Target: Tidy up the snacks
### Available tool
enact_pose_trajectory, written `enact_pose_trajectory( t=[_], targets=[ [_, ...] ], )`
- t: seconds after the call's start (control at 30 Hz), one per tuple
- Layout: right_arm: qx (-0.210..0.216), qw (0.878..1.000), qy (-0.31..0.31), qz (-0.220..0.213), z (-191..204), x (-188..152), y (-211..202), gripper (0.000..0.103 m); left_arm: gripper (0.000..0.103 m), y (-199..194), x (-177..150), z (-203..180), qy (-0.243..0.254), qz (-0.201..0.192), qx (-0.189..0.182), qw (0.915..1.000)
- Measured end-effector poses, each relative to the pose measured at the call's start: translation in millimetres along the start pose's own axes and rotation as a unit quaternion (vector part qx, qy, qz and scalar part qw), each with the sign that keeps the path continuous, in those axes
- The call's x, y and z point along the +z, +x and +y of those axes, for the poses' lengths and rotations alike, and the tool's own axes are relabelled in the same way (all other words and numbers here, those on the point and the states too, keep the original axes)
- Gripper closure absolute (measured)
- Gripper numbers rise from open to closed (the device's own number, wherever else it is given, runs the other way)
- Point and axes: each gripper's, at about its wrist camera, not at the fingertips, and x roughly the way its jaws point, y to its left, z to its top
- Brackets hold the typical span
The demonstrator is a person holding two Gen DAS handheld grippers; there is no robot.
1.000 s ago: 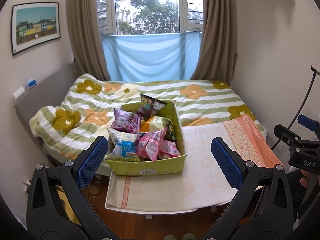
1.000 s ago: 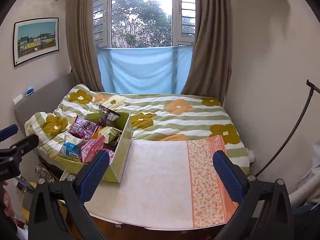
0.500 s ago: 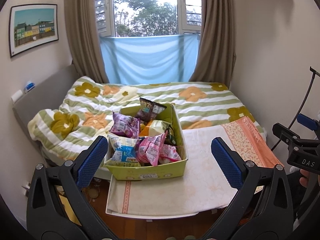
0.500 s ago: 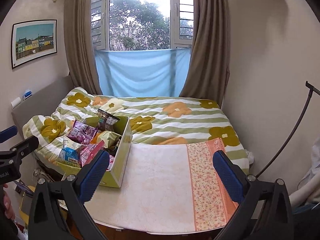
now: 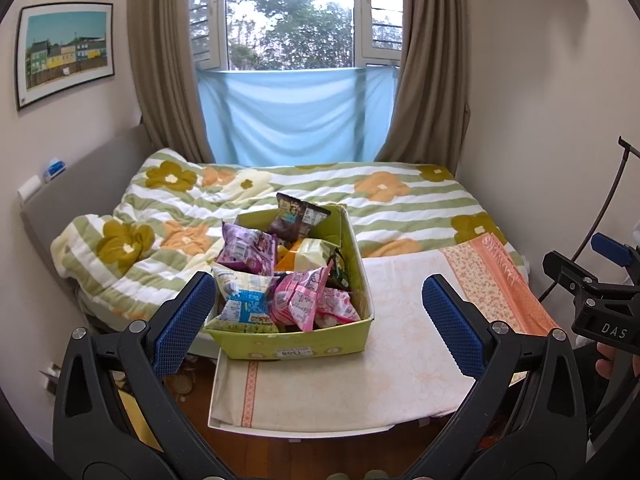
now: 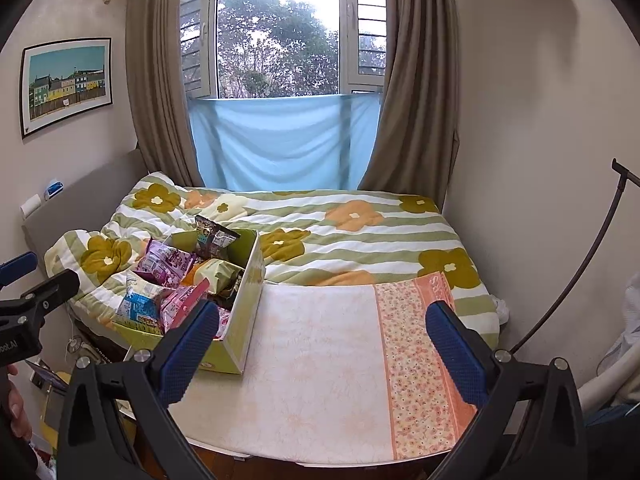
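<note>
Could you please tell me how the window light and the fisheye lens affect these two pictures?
Left wrist view: the bright window is washed out, walls bow outward, and the green cardboard snack box stays sharp. Right wrist view: same blown-out sky, dark corners, and the brown curtains curve.

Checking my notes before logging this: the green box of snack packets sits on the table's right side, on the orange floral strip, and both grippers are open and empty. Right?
Not quite. The green box sits at the table's left end; the orange floral strip on the right is bare, as the right wrist view shows. Both the left gripper and right gripper are open and empty.
</note>
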Motion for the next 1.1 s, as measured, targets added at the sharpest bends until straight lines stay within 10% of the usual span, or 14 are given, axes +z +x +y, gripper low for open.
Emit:
enact_pose_trajectory(
  t=[1.1],
  targets=[
    [-0.003, 1.0, 0.004, 0.006, -15, -9, -4, 0.0, 0.001, -5, -6, -7, -0.023, -0.001, 0.017, 0.9996]
  ],
)
